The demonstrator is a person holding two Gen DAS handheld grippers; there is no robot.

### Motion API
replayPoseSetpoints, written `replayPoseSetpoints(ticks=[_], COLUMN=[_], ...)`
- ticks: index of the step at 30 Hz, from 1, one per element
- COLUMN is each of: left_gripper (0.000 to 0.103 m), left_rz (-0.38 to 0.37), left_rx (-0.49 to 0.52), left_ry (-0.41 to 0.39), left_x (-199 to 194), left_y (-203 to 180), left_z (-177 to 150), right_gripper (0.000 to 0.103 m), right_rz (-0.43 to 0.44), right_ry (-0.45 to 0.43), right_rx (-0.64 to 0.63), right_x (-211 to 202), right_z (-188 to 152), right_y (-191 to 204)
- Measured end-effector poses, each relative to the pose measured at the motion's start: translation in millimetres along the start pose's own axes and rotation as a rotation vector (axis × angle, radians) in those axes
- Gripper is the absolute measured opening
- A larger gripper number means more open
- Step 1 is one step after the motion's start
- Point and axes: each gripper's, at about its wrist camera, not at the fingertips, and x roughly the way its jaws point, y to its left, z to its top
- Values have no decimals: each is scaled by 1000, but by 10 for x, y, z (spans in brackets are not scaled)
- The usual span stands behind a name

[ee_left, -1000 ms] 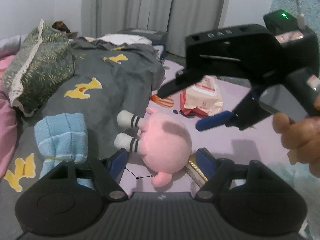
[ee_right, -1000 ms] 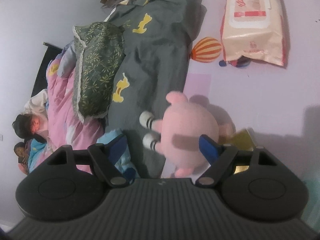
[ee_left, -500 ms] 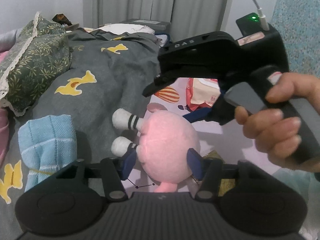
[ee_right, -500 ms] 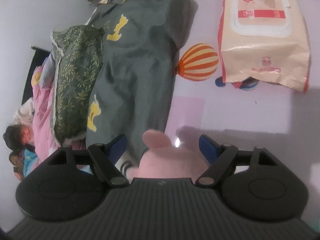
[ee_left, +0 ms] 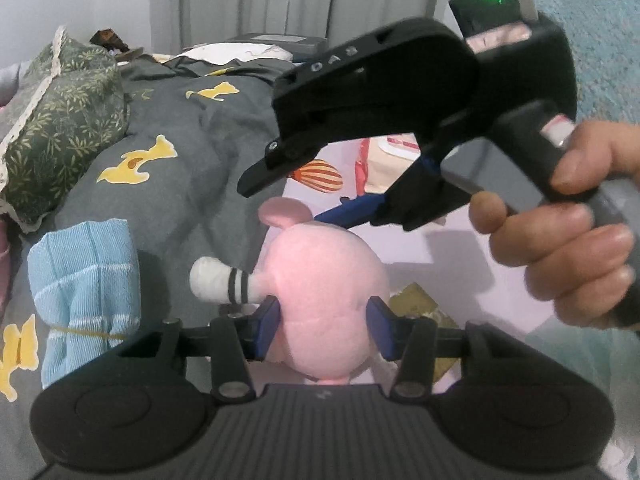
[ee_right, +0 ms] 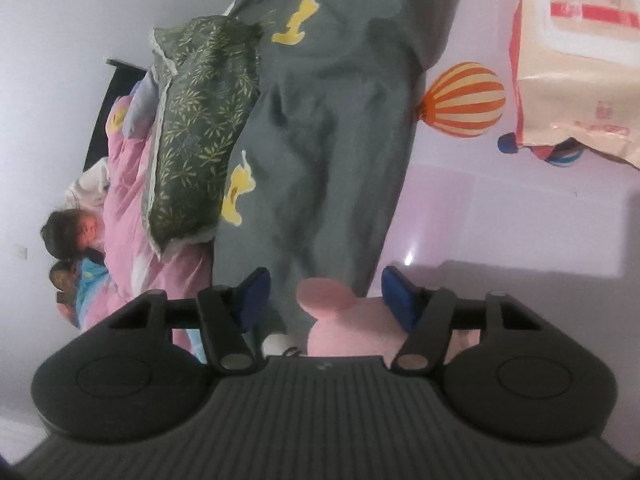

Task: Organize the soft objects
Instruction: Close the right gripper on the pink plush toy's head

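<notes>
A pink plush toy (ee_left: 324, 296) with white striped feet lies on the lilac bed sheet (ee_left: 452, 256). My left gripper (ee_left: 322, 326) is shut on the plush, its blue pads pressing both sides of the body. My right gripper (ee_left: 300, 196) hovers open just above the plush, held by a hand. In the right wrist view the right gripper (ee_right: 326, 294) is open, with the plush's ear (ee_right: 326, 296) showing between its pads. A folded light blue towel (ee_left: 86, 280) lies left of the plush on the grey blanket (ee_left: 192, 152).
A green leaf-print pillow (ee_left: 60, 120) lies at the far left. A pack of wet wipes (ee_right: 580, 52) lies on the sheet beyond the plush. A gold packet (ee_left: 420, 304) lies beside the plush. Curtains hang at the back. A person lies under pink bedding (ee_right: 128, 208).
My left gripper has moved in around the pink plush and closed on its body. My right gripper has moved over the plush and stays open.
</notes>
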Motion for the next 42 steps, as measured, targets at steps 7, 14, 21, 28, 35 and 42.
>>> replayPoseSetpoints(ticks=[7,14,21,28,35,42], left_gripper=[51,51,53,59,60,61], left_rz=[-11,-26,-30,-50,-40,-31], left_rx=[10,15,17,42,71,57], left_ry=[23,41,68,63,29,-13], left_x=[-68,-164,-257,-523,-932,-1291], left_y=[-38,-81,-132,-201,-149,46], left_z=[-127,-224,-343,-520,-755,-935], right_gripper=[62,62,62,62,62,63], right_rz=[-2,-2,2,-7,-12,-12], right_ry=[-8,-6,-7,2,0,-79], right_rx=[-28,-67,-78,-79,-3,102], right_x=[-202,-384,-484,-585,-688,-1040], right_z=[-201,-416,-626,-891,-1268,-1608], right_y=[77,189,257,267,42,-125])
